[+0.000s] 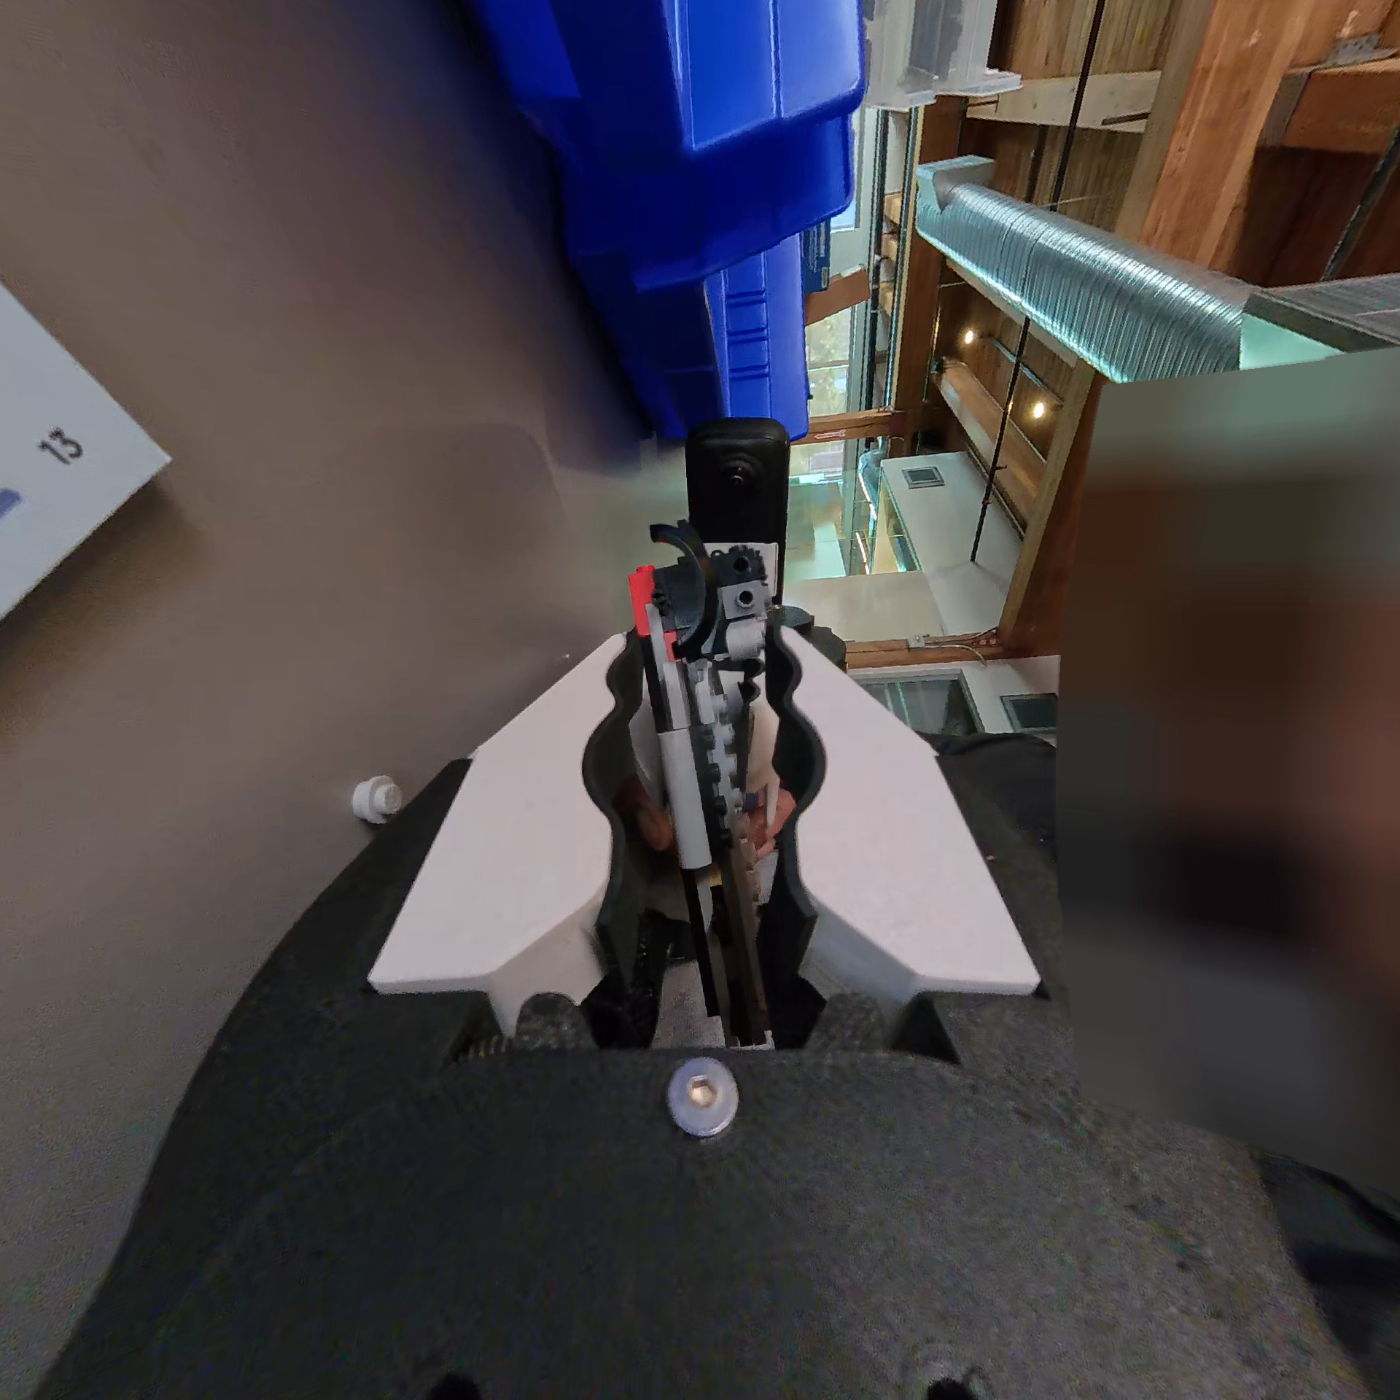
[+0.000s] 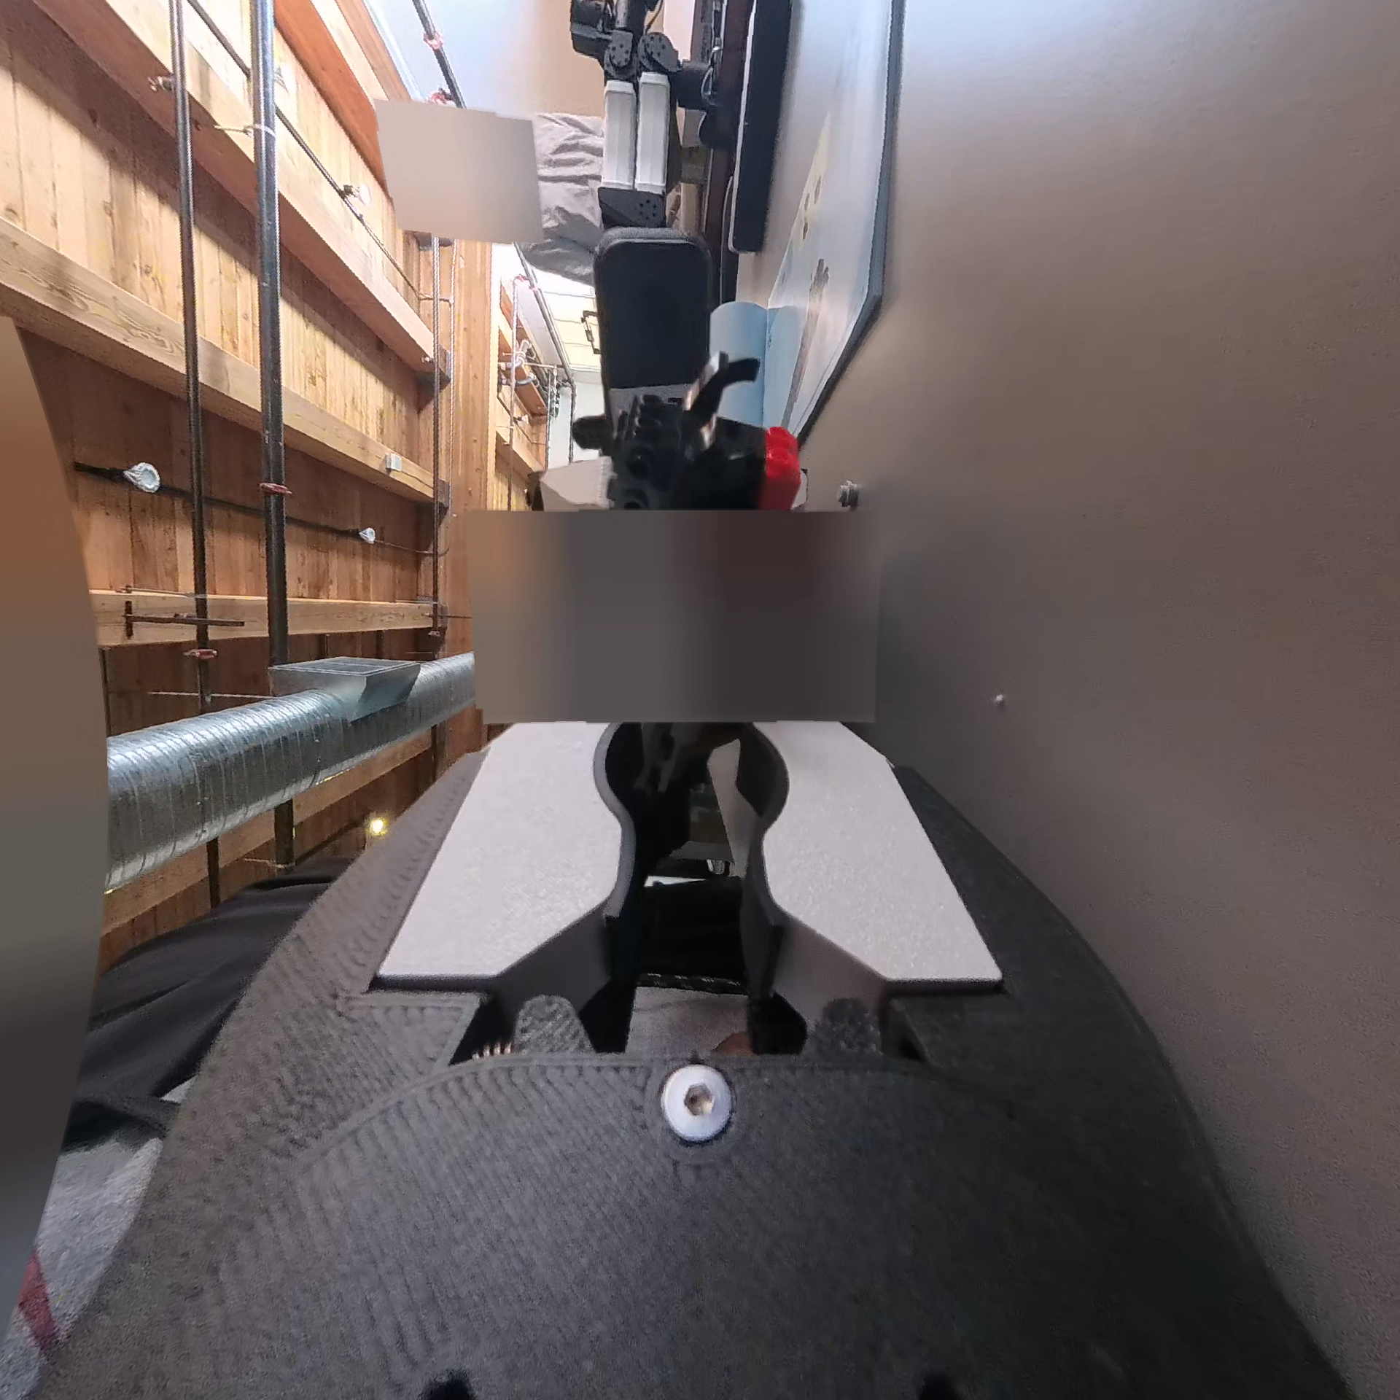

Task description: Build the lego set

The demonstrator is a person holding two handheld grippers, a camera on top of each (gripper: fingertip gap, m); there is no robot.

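Observation:
My left gripper (image 1: pixel 701 644) is shut on a long lego build (image 1: pixel 701 757) of black, grey and white parts, with a red brick and a black curved piece at its far end. It holds the build off the brown table (image 1: pixel 303 379), which runs up the left side of this view. In the right wrist view the same build's far end (image 2: pixel 682 454), with the red brick (image 2: pixel 780 454), shows beyond a blurred patch. That patch hides the tips of my right gripper (image 2: pixel 685 727). A dark part (image 2: pixel 659 765) sits between its white fingers (image 2: pixel 530 833).
A small white round piece (image 1: pixel 376 797) lies on the table by my left gripper. An instruction sheet (image 1: pixel 60 470) lies farther left. Stacked blue bins (image 1: pixel 682 151) stand at the back. A black camera (image 1: pixel 735 485) stands behind the build. A booklet (image 2: pixel 833 265) lies on the table (image 2: pixel 1136 530). Both grippers' tips are close together, under 4 cm apart.

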